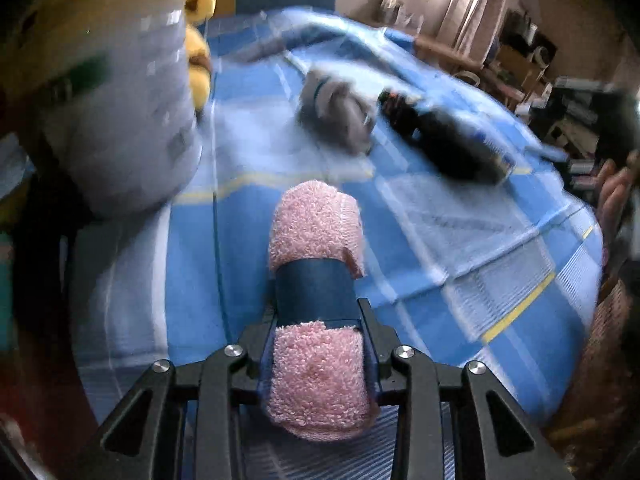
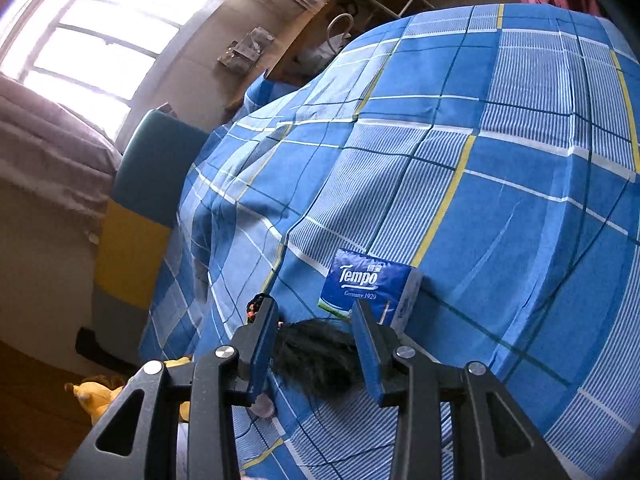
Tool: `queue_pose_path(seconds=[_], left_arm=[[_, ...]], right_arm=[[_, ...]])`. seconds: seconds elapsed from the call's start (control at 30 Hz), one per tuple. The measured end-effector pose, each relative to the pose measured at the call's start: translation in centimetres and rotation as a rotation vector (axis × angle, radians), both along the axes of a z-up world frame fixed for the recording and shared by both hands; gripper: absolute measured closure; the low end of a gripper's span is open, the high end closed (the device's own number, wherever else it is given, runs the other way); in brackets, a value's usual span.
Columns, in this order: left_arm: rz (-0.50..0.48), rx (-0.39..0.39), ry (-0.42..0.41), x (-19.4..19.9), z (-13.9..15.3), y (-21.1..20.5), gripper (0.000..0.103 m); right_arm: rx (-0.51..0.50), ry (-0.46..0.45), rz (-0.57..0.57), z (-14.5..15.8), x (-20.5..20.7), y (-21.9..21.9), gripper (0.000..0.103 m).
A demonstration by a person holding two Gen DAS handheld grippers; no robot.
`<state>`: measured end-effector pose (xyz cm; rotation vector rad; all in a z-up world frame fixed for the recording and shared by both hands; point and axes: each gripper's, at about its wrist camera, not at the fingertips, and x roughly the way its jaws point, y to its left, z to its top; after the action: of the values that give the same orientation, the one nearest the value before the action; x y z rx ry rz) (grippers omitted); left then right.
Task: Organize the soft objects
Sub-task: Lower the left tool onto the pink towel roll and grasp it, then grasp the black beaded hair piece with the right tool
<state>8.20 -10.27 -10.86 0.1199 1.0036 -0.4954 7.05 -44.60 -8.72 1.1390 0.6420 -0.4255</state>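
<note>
My left gripper (image 1: 320,308) is shut on a rolled pink towel (image 1: 316,224) with a dark blue band around it, held over the blue checked bedspread (image 1: 480,248). The roll points away along the fingers. Further up the bed lies a grey plush toy (image 1: 336,112), blurred. My right gripper (image 2: 315,306) is shut on a black furry thing (image 2: 316,356) with small beads at its left end, low over the bedspread (image 2: 520,200). A blue Tempo tissue pack (image 2: 370,284) lies just beyond its fingertips. In the left wrist view that gripper is a dark blur (image 1: 452,144).
A tall cardboard box (image 1: 120,100) wrapped in clear plastic stands at the left, with a yellow plush toy (image 1: 198,48) behind it. The yellow plush (image 2: 96,396) also shows beside the bed. A hand (image 1: 616,196) is at the right edge. Furniture lines the far wall.
</note>
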Motion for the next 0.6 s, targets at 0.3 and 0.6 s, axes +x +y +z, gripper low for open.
queue_pose_path(seconds=[0.3,0.6], left_arm=[[-0.044,0.019,-0.145,-1.3,-0.9,-0.2,0.065],[-0.053,-0.037,-0.182,-1.6,-1.3,0.3,0.066]], right_arm=[[-0.069,0.046,0.181,0.1,2.8,2.6,0.065],[-0.315,0.175,0.459,1.3,7.0,8.1,0.065]])
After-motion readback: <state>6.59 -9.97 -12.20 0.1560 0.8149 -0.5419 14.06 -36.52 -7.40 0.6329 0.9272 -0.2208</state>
